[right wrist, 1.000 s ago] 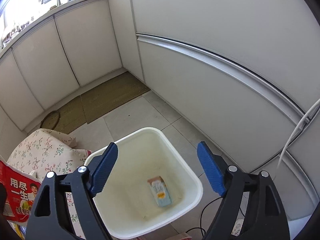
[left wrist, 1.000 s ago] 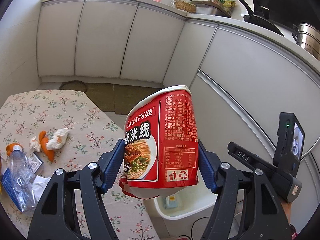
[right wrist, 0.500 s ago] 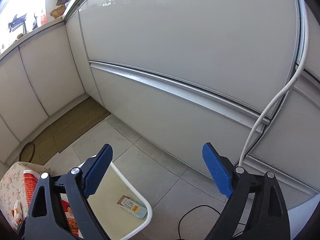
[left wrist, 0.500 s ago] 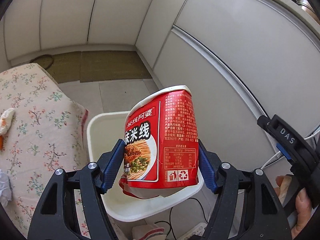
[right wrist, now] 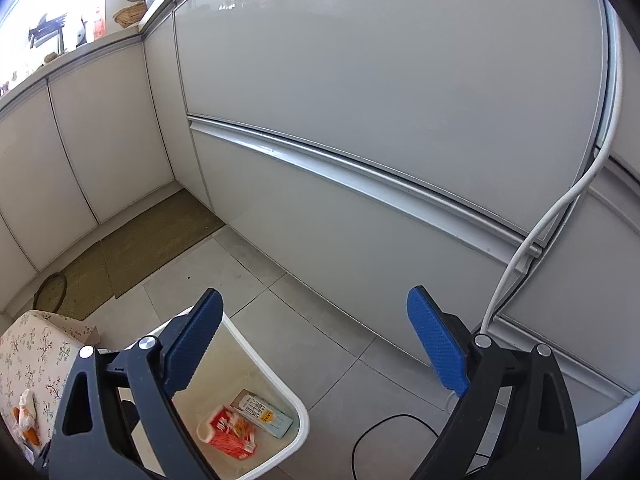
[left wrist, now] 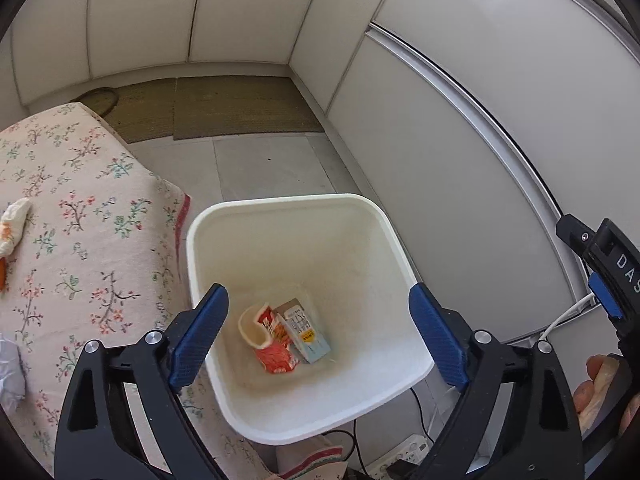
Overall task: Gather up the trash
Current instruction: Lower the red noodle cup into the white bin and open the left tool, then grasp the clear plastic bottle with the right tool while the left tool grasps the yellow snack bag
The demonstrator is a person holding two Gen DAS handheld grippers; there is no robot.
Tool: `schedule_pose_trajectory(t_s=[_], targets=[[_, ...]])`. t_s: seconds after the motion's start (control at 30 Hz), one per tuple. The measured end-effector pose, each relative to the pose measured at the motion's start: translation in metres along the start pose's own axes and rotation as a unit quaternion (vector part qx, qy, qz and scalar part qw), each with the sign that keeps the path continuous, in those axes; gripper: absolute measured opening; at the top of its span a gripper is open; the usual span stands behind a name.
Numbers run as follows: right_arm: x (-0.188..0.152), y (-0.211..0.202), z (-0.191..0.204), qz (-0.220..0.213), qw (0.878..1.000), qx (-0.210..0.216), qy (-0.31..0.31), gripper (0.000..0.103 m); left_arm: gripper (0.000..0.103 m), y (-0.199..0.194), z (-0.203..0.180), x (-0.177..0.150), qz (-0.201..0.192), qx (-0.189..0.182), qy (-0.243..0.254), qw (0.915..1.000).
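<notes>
Trash collection looks partly done, judging by what lies where. Directly below and ahead of the left tool (left wrist: pixel 318 338), between its blue pads, the white bin (left wrist: pixel 288 208) holds two pieces: one red noodle cup (left wrist: pixel 269 340) lying on its side with its rim towards the tool's left pad, and one small carton (left wrist: pixel 305 329) touching it on the right. The left tool's jaws have just been opening and now stand wide apart with nothing between them, so the cup counts as dropped.

The right tool (right wrist: pixel 316 340) is likewise spread wide and holds nothing; it looks past the bin's far corner towards the floor and cabinet fronts.

What is left sits to the left of the left tool, on the flowered counter (left wrist: pixel 80 208): one crumpled tissue (left wrist: pixel 14 224) with an orange scrap (left wrist: pixel 2 276) just beside it, both cut off by the edge of the view, and a pale crinkled piece (left wrist: pixel 10 376) at the tool's near left, too cropped to name. So at least three items seem to remain, though more may lie out of sight. One person's hand (left wrist: pixel 596 392) shows at the far right, gripping the other tool's handle.
</notes>
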State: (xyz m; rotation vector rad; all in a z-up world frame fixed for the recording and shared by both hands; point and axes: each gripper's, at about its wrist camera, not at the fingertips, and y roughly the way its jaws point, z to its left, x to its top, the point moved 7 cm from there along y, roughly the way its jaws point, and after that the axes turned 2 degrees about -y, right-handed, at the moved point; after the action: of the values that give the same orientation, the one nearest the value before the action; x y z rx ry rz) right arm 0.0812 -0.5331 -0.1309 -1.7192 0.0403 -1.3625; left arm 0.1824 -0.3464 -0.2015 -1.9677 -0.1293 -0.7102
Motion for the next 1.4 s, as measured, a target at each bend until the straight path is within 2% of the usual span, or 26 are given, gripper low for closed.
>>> schedule_pose_trajectory(t_s=[0.17,0.33,0.53,0.67,0.93,1.4], targets=[[-0.008,-0.011,0.021,-0.004,1.0,0.013,-0.023,0.094,0.095,-0.034,0.03,0.013,-0.044,0.05,0.0,0.9978],[-0.02,-0.03,0.057,-0.012,0.997,0.032,-0.066,0.095,0.096,-0.074,0.063,0.024,-0.078,0.083,-0.018,0.9933],[-0.041,-0.061,0.109,-0.011,0.991,0.076,-0.105,0.096,0.096,-0.122,0.103,0.02,-0.109,0.129,-0.033,0.9851],[-0.055,-0.085,0.142,-0.012,0.986,0.111,-0.123,0.096,0.096,-0.149,0.135,0.017,-0.115,0.162,-0.043,0.9791],[-0.082,-0.126,0.204,-0.026,0.973,0.155,-0.168,0.096,0.096,-0.199,0.196,0.003,-0.128,0.19,-0.077,0.9704],[-0.124,-0.173,0.293,-0.029,0.952,0.209,-0.22,0.096,0.096,-0.24,0.289,-0.021,-0.132,0.222,-0.147,0.955]])
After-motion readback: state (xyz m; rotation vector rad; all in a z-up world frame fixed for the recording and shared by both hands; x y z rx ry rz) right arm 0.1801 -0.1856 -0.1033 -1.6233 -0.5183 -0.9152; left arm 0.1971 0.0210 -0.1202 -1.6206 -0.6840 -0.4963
